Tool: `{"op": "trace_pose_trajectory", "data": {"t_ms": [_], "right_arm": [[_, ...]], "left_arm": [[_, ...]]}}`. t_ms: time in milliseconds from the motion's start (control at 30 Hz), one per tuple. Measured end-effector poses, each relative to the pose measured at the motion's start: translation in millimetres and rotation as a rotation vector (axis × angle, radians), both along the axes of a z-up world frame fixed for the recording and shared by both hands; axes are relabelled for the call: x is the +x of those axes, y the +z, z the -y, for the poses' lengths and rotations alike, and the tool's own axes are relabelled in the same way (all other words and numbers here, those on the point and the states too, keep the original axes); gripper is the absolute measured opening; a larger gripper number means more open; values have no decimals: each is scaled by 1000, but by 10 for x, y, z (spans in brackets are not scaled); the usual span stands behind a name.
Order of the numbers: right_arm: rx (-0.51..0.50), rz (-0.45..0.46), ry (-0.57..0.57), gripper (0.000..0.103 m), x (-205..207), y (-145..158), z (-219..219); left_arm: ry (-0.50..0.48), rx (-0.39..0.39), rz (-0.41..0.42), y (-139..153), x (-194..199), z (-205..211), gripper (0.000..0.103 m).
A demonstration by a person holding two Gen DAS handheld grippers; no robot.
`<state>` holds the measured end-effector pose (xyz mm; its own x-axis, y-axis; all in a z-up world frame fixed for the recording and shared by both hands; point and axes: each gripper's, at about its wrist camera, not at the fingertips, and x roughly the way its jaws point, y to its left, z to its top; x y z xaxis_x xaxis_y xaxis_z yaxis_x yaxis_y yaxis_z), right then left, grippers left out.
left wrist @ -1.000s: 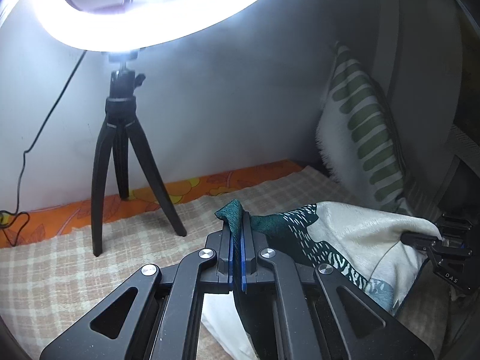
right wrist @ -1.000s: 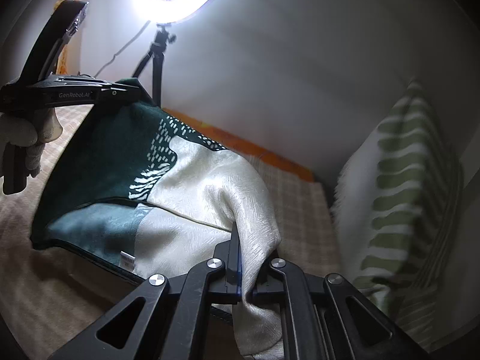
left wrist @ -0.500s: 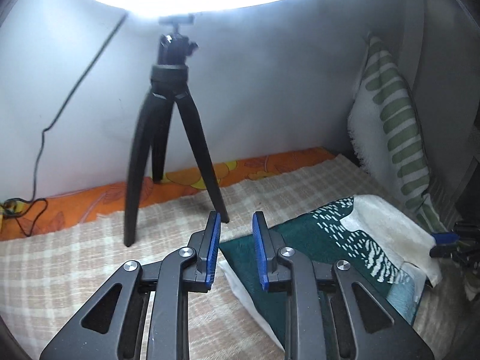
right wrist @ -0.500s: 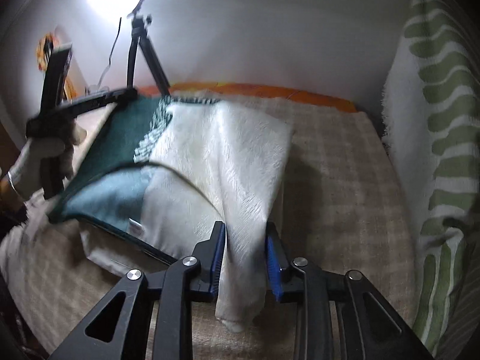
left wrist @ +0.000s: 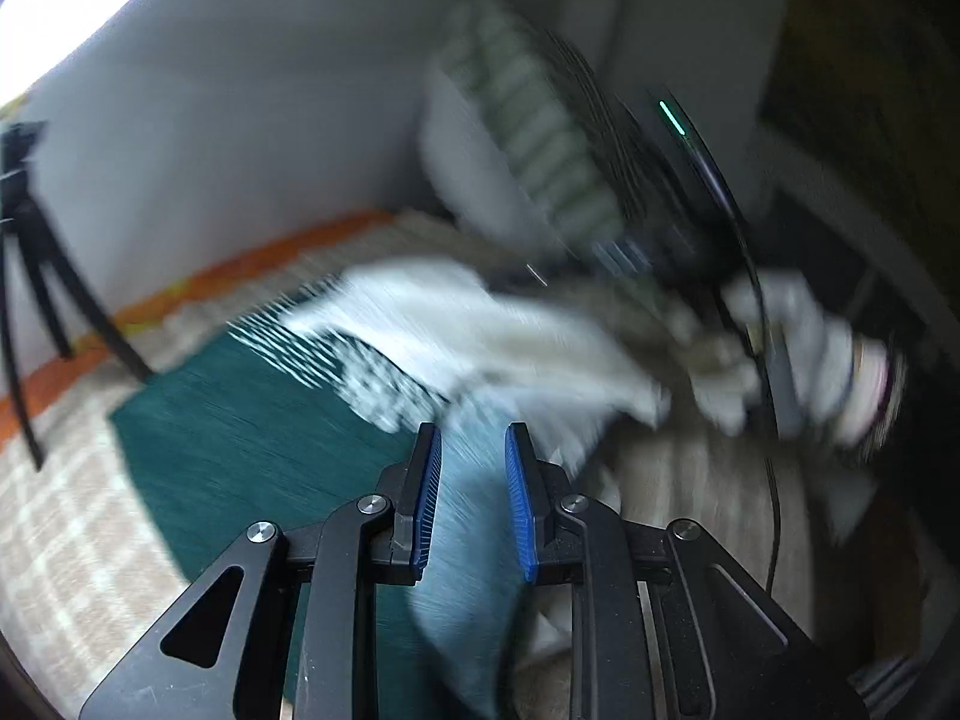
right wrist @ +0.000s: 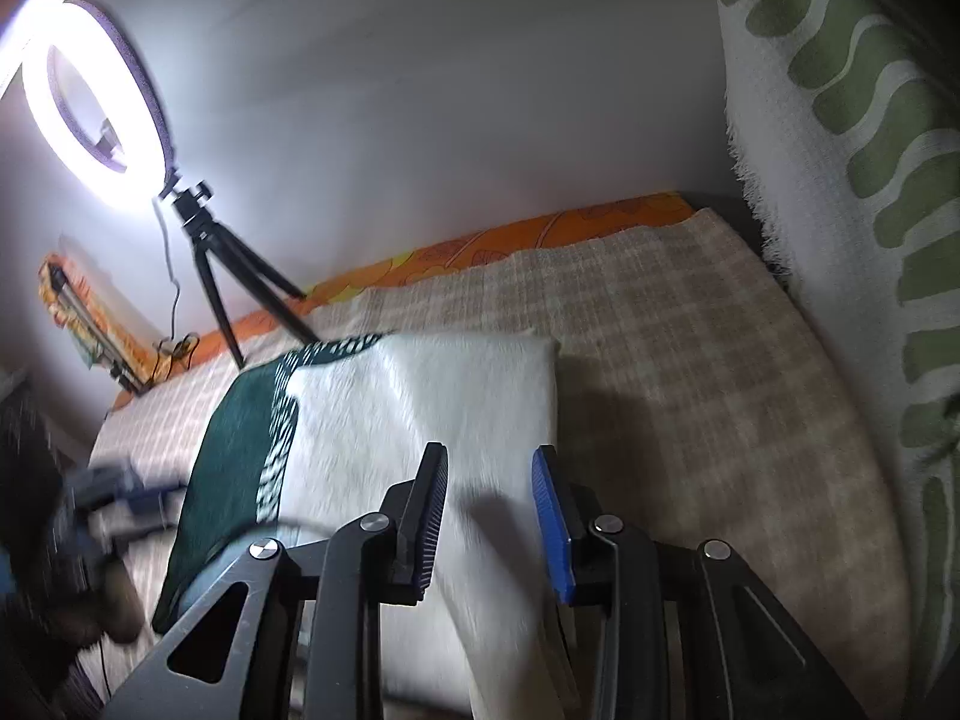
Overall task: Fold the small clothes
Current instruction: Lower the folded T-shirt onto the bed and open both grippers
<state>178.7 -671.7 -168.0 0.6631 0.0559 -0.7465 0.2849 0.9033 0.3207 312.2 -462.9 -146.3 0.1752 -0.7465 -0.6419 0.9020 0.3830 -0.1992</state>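
Observation:
The garment (right wrist: 432,402), cream with a dark green part and a dashed white pattern, lies folded flat on the checked bed cover (right wrist: 690,360). My right gripper (right wrist: 489,459) hovers over its cream near edge, blue pads apart and pressing nothing. In the blurred left wrist view, the garment (left wrist: 252,438) shows its green side. My left gripper (left wrist: 471,444) stands open just above a pale blue part of the cloth. The right gripper's gloved hand (left wrist: 798,342) shows as a smear by the cream end. The left gripper (right wrist: 120,495) is a blur at the green end.
A lit ring light (right wrist: 36,96) on a black tripod (right wrist: 222,282) stands at the back left by the wall. A white pillow with green stripes (right wrist: 870,192) leans along the right side. An orange sheet strip (right wrist: 540,231) borders the cover's far edge.
Both grippers opened and let go of the garment, which dropped from its lifted fold to lie flat. The left wrist view swung right and tilted; the right gripper drew back over the cream edge.

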Motion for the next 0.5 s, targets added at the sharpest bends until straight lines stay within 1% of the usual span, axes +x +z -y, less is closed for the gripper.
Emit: {"op": "trace_pose_trajectory", "data": {"t_ms": [33, 133, 200, 367, 433, 500], "right_arm": [[-22, -13, -2, 25, 69, -28, -17], [-126, -82, -20, 22, 265, -165, -58], [-183, -130, -39, 22, 362, -289, -48], [-233, -170, -86, 22, 361, -413, 65], [-237, -175, -111, 22, 314, -392, 115], [-240, -146, -121, 22, 238, -297, 128]], "left_arm": [[-13, 29, -9, -72, -25, 35, 20], [-27, 90, -47, -295, -53, 45, 20], [-36, 103, -43, -366, -95, 14, 20], [-34, 94, -28, -320, -165, -122, 20], [-36, 75, -28, -263, -213, -193, 20], [-31, 55, -26, -197, -258, -322, 20]]}}
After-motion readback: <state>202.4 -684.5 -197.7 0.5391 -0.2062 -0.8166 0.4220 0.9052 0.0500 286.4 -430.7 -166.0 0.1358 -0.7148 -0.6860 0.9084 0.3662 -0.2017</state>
